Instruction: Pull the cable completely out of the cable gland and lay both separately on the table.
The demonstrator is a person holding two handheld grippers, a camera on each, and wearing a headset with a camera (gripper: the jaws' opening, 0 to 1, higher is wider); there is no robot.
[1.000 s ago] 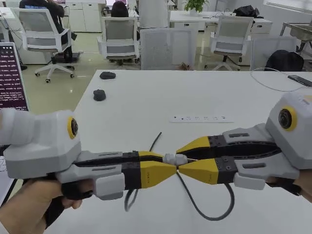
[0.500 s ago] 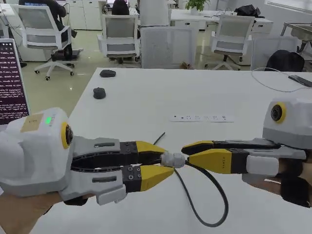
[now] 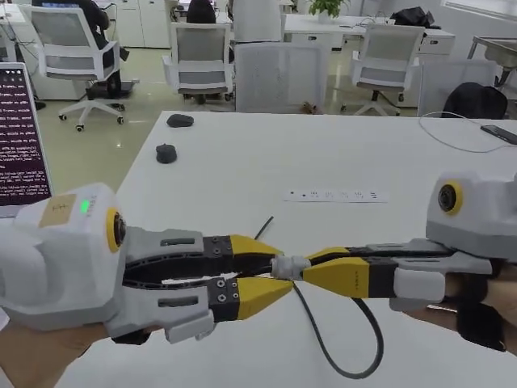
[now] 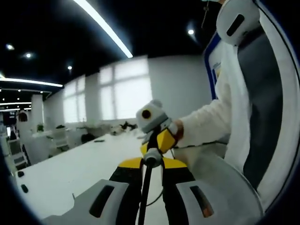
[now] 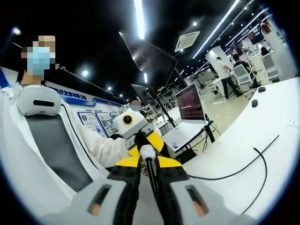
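Cable gland (image 3: 288,265), a small pale grey fitting, is held in the air low over a white table (image 3: 242,162), between two grippers that meet tip to tip. A black cable (image 3: 309,322) runs through it.

The left gripper (image 3: 283,271) comes in from the left. Its yellow fingers (image 3: 252,296) have a gap along their length and close at the tips on the cable gland. The right gripper (image 3: 305,269) comes in from the right. Its fingers (image 3: 347,278) are pressed together, pinching the cable just beside the gland.

Below the grippers the cable hangs in a wide loop near the table's front edge. One thin end lies on the table behind the left gripper.

In the left gripper view the gland (image 4: 151,158) sits at the fingertips, with the cable (image 4: 144,197) running back between the fingers. The right gripper view shows the same arrangement from the other side.

Farther back on the table lie a white power strip (image 3: 333,195) and two small dark objects (image 3: 166,155). A lit screen (image 3: 20,133) stands at the left edge.
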